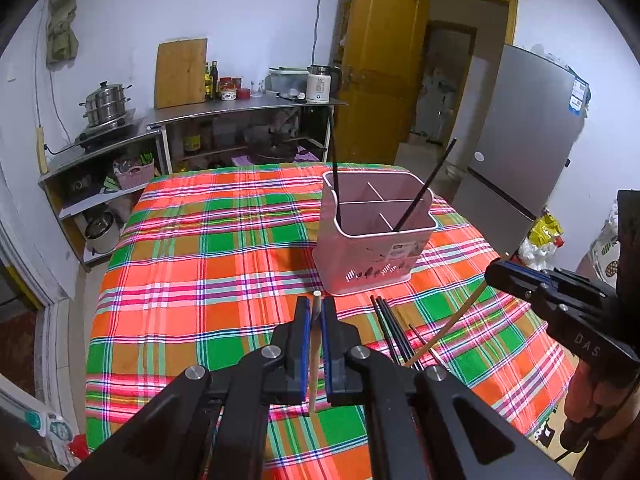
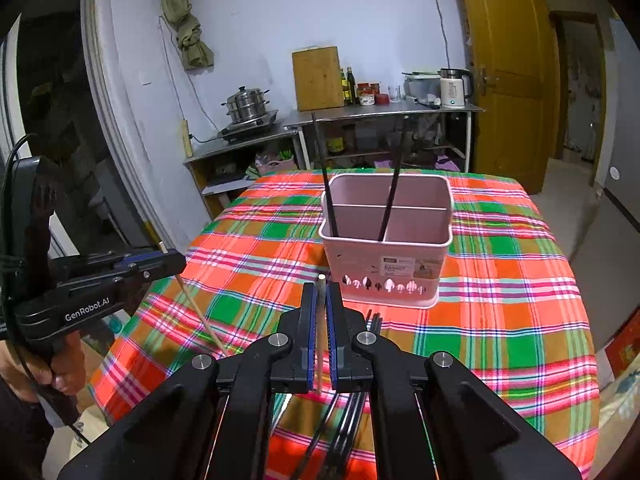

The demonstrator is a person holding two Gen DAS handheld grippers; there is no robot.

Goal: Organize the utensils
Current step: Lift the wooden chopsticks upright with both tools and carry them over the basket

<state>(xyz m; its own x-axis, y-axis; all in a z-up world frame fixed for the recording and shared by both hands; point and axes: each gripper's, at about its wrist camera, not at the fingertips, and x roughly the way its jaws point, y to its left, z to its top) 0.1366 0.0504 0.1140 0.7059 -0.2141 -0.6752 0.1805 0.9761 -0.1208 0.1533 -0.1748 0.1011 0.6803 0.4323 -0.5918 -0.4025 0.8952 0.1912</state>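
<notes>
Gripping a pale wooden chopstick [image 1: 315,354] between blue-padded black fingers, the left hand-held gripper [image 1: 316,312], clenched, round blunt tip poking out past the pads and the thin end slanting down toward the plaid cloth. Clamping a second light wooden chopstick [image 2: 321,320] the same way, the right hand-held gripper [image 2: 320,296], closed on the stick, its flat round end just short of the holder's near wall.

Standing on the desk [image 1: 192,264] beyond both tools, a pink plastic utensil holder [image 1: 374,236]: boxy, rounded corners, thin dividers splitting it into compartments, small leaf-shaped cut-outs along the base and a paper label on the near wall. Leaning inside it, two slim black chopsticks, one [image 1: 334,168] at the left corner, nearly upright, the other [image 1: 428,184] tilted right in the near right compartment.

Lying flat on the woven orange, green and pink checked cloth, near side, right of the left tool, a loose bundle of black chopsticks [image 1: 390,326].
</notes>
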